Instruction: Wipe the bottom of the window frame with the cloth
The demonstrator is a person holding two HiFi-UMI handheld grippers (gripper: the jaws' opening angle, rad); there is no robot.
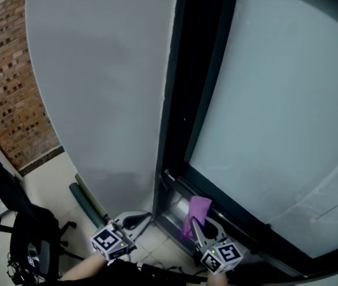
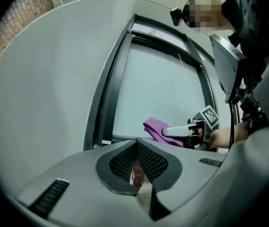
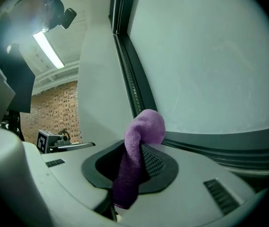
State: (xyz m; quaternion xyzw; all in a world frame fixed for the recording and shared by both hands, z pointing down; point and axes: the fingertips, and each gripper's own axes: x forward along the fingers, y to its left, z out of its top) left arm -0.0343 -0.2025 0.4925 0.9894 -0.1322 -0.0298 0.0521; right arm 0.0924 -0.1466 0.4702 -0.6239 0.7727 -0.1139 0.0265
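My right claw (image 3: 132, 161) is clamped on the cloth (image 3: 141, 131), a soft purple towel with a fine, fuzzy nap. It is bunched into a thick roll between the dark ribbed pads. Its rounded top end pokes up past my fingertips, and the lower end hangs down into the slot behind them.

From the head view, the cloth sits low against the bottom rail of the window frame (image 1: 228, 220), close to the corner where that rail meets the upright. I cannot tell whether the fabric actually touches the rail. The frame is dark, smooth metal in long straight bars, and the bottom part is stepped into several ridges. The glass (image 1: 276, 100) above it is pale and frosted.

My left claw (image 2: 136, 159) is closed with nothing in it. Its two mesh-textured pads meet tip to tip. It hangs off to the left, near the foot of the flat, matte grey wall (image 1: 97, 88) and above the light tiled floor (image 1: 151, 243). Rough red brick (image 1: 2, 70) shows further left, and a black chair (image 1: 20, 219) stands below it.
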